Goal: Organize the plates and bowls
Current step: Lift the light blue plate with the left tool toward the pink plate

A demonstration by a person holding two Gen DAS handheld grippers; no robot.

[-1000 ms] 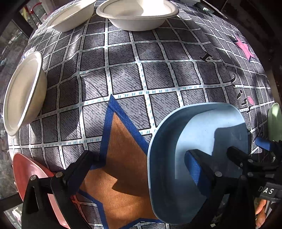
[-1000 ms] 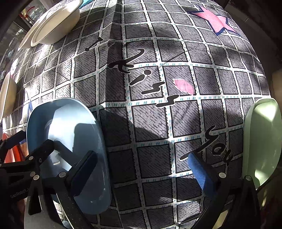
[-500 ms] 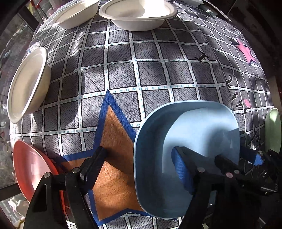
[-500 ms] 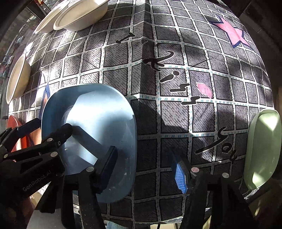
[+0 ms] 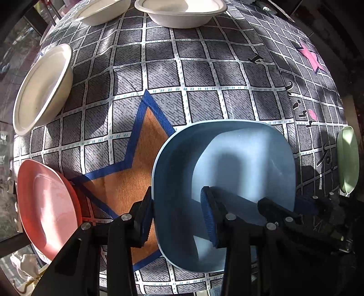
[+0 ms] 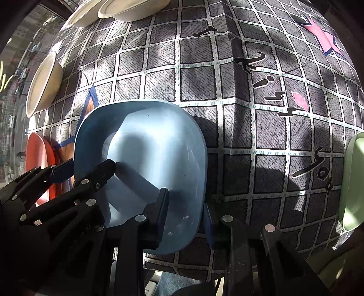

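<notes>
A light blue squarish plate (image 5: 245, 164) (image 6: 147, 141) lies on the checked tablecloth near the front edge. My left gripper (image 5: 177, 211) straddles its left rim, one finger outside and the blue-padded finger on the inner wall. Its jaws are closing, and the pads look pressed on the rim. My right gripper (image 6: 185, 211) straddles the right rim the same way, jaws closing on it. Each gripper also shows in the other's view, the right gripper (image 5: 286, 205) at one side and the left gripper (image 6: 85, 168) at the other. Both point steeply down.
A red plate (image 5: 45, 205) lies left of the blue one, and a pale green plate (image 6: 355, 182) sits at the right edge. One white bowl (image 5: 43, 88) stands far left, two more white bowls (image 5: 179, 11) at the back. An orange star (image 5: 132, 177) marks the cloth.
Both pairs of jaws have narrowed from wide open down onto the blue plate's opposite rims. The right gripper has come down toward the plate, and the left one has shifted over its left rim.
</notes>
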